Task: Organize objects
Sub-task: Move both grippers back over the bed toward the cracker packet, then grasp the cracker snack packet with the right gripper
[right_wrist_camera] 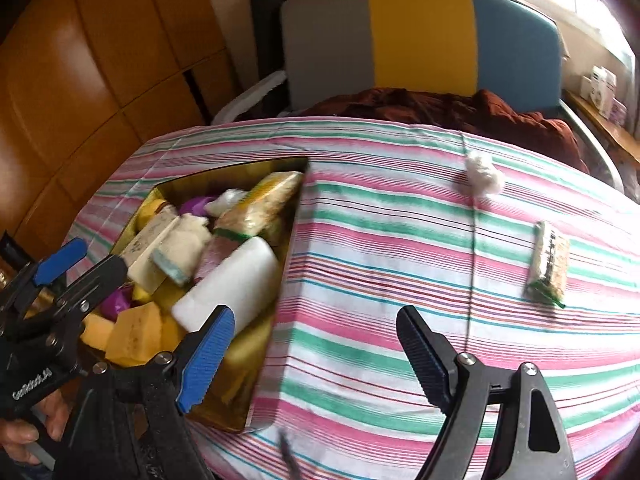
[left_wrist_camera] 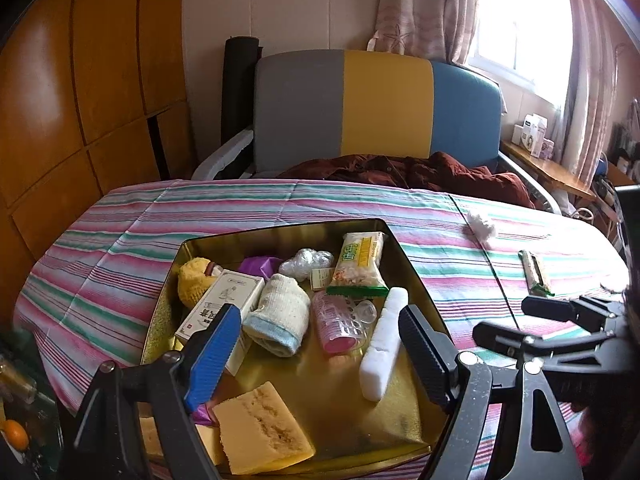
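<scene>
A gold tin tray (left_wrist_camera: 280,232) sits on the striped tablecloth (left_wrist_camera: 120,248) and holds several items: a white foam block (left_wrist_camera: 382,344), a yellow sponge (left_wrist_camera: 264,428), a rolled cloth (left_wrist_camera: 280,316), a white box (left_wrist_camera: 224,304), a snack packet (left_wrist_camera: 360,264). My left gripper (left_wrist_camera: 320,344) is open and empty above the tray's near half. My right gripper (right_wrist_camera: 316,348) is open and empty over the cloth just right of the tray (right_wrist_camera: 280,280). A green snack bar (right_wrist_camera: 550,264) and a white cotton wad (right_wrist_camera: 484,176) lie on the cloth to the right.
A grey, yellow and blue chair (left_wrist_camera: 376,108) with a dark red garment (left_wrist_camera: 420,172) stands behind the table. Wooden cabinets (left_wrist_camera: 80,100) are on the left. A shelf with small boxes (left_wrist_camera: 536,136) runs under the window at right.
</scene>
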A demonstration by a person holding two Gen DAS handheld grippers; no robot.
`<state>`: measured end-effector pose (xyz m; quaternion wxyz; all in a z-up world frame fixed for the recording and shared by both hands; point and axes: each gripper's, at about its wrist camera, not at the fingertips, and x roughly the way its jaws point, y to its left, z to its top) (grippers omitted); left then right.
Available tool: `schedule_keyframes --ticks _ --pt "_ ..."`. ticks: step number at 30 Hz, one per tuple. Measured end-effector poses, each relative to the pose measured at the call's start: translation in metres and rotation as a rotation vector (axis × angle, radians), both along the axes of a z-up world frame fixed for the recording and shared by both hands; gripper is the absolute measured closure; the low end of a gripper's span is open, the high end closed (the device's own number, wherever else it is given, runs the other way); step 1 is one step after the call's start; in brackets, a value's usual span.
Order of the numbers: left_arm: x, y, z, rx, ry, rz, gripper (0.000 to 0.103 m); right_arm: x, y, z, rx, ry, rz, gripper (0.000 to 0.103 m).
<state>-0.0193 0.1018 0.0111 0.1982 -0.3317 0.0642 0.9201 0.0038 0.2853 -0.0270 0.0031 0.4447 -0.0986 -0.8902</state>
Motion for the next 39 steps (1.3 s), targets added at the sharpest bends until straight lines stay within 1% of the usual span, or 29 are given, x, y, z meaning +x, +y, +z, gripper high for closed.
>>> schedule_keyframes --ticks 8,13,17,25,29,35,37,39 --pt "0.004 0.017 -0.004 -0.034 -0.009 -0.041 0.02 -0.002 0.017 0.002 0.034 0.007 -0.027 0.018" --pt "0.006 0.032 -0.003 -0.052 -0.007 -0.074 0.018 -0.007 0.038 0.004 0.068 0.001 -0.07 0.018" --pt "0.009 0.045 -0.001 -0.059 0.001 -0.107 0.018 -0.011 0.068 0.004 0.082 -0.017 -0.123 0.018" --pt "0.011 0.072 0.0 -0.071 0.007 -0.161 0.018 -0.02 0.142 0.0 0.097 -0.065 -0.265 0.018" --pt "0.01 0.082 0.0 -0.077 0.004 -0.18 0.018 -0.027 0.182 -0.01 0.067 -0.098 -0.347 0.018" --pt "0.01 0.096 -0.005 -0.091 -0.007 -0.21 0.017 -0.034 0.243 -0.037 0.001 -0.151 -0.506 0.018" --pt "0.009 0.1 -0.008 -0.096 -0.015 -0.216 0.017 -0.036 0.256 -0.047 -0.023 -0.165 -0.538 0.018" --pt "0.008 0.103 -0.01 -0.1 -0.022 -0.22 0.017 -0.039 0.261 -0.057 -0.043 -0.177 -0.548 0.018"
